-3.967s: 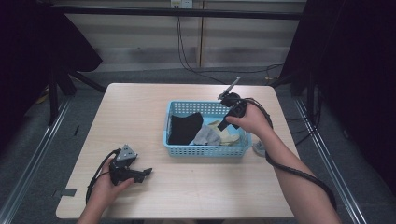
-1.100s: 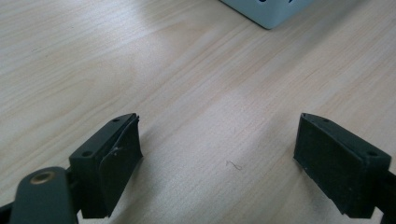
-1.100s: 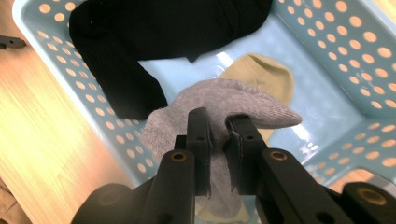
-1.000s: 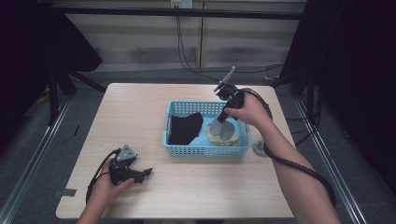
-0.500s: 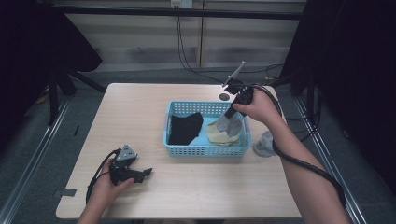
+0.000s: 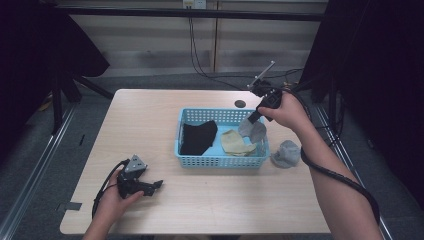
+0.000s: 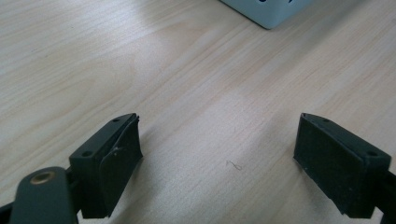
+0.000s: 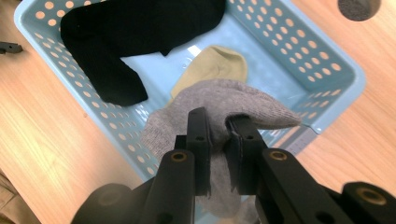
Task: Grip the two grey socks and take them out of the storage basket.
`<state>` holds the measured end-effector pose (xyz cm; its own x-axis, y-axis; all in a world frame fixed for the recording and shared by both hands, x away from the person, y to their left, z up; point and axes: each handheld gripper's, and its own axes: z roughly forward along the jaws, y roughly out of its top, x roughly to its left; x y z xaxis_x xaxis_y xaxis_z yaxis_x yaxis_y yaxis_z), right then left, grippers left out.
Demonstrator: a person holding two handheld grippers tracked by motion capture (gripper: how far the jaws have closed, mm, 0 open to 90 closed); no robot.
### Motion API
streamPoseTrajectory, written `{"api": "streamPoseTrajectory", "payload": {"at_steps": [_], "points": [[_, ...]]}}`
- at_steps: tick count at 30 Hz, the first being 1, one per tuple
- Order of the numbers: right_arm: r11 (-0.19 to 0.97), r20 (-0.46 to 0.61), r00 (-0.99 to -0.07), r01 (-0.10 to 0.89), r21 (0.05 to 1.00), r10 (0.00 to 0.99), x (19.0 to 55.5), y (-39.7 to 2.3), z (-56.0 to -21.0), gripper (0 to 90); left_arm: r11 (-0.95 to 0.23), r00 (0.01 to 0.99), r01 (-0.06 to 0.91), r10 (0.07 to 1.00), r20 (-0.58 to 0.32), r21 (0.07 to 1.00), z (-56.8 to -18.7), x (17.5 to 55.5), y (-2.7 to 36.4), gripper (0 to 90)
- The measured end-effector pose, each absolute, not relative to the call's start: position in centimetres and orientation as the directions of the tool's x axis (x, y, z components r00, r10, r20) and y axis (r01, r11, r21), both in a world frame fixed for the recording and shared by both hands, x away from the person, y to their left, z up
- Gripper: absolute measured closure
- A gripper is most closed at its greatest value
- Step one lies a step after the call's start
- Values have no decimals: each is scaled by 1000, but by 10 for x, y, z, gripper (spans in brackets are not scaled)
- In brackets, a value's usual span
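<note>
A light-blue basket (image 6: 220, 161) sits at the table's middle right. Inside lie a black sock (image 6: 197, 136) and a beige sock (image 6: 235, 143). My right gripper (image 6: 251, 120) hangs over the basket's right end, shut on a grey sock (image 6: 254, 130) that dangles from its jaws. In the right gripper view the grey sock (image 8: 219, 100) is pinched between the jaws of my right gripper (image 8: 217, 126), above the black sock (image 8: 135, 28) and beige sock (image 8: 210, 65). My left gripper (image 6: 155, 186) rests on the table at the front left, open (image 7: 217, 140) with bare wood between its jaws.
A second grey sock (image 6: 286, 153) lies on the table just right of the basket. A dark round hole (image 6: 240, 103) marks the tabletop behind the basket. The basket's corner (image 7: 271, 11) shows far off in the left gripper view.
My right gripper has risen and shifted right with the grey sock, lifting it up from the basket floor. The left gripper has stayed still.
</note>
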<state>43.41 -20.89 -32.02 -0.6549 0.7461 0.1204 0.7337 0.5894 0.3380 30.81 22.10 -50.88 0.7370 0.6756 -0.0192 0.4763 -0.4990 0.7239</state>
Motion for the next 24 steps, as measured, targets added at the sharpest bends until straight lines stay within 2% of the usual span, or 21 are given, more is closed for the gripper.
{"api": "streamPoseTrajectory", "payload": {"at_steps": [24], "points": [[546, 100, -605, 767, 337, 790, 428, -253, -315, 802, -499, 737, 476, 676, -19, 724, -509, 308, 221, 141]]}}
